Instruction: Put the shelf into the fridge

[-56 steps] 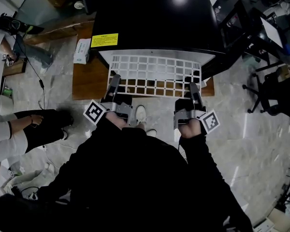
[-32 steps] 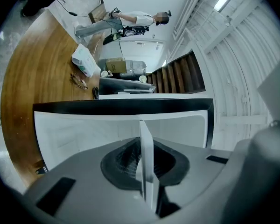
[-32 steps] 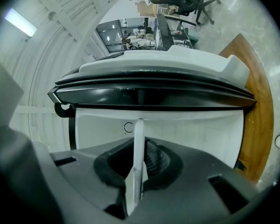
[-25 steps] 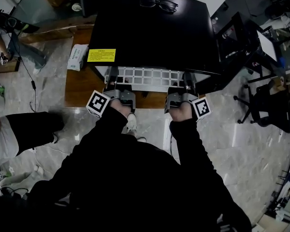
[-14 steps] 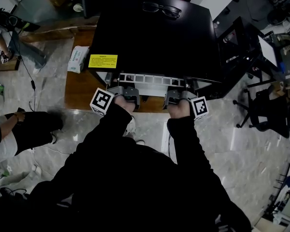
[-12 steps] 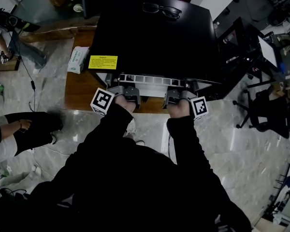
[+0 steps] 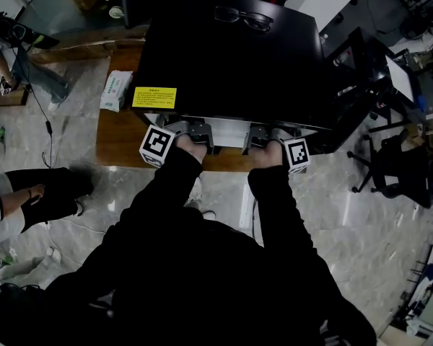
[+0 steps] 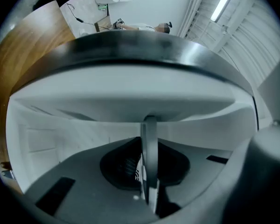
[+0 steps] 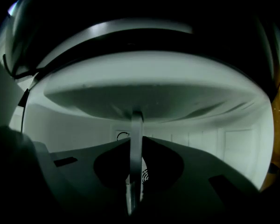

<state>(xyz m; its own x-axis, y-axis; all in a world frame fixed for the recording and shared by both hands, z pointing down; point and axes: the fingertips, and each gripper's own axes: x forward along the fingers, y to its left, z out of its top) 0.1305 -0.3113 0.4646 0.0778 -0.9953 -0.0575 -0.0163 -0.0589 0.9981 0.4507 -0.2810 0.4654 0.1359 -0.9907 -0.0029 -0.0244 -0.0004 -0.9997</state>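
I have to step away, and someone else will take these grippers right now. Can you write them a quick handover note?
Left gripper: shut on the shelf, at its front edge.
Right gripper: shut on the same edge, further right.
Shelf: nearly all inside the fridge; only its front edge shows at the opening.
Done: shelf slid in.
Left to do: push it home if not seated, open both grippers, draw them back.

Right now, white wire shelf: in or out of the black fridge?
Almost fully in: of the white wire shelf only the front edge shows under the black fridge, left gripper and right gripper shut on it.
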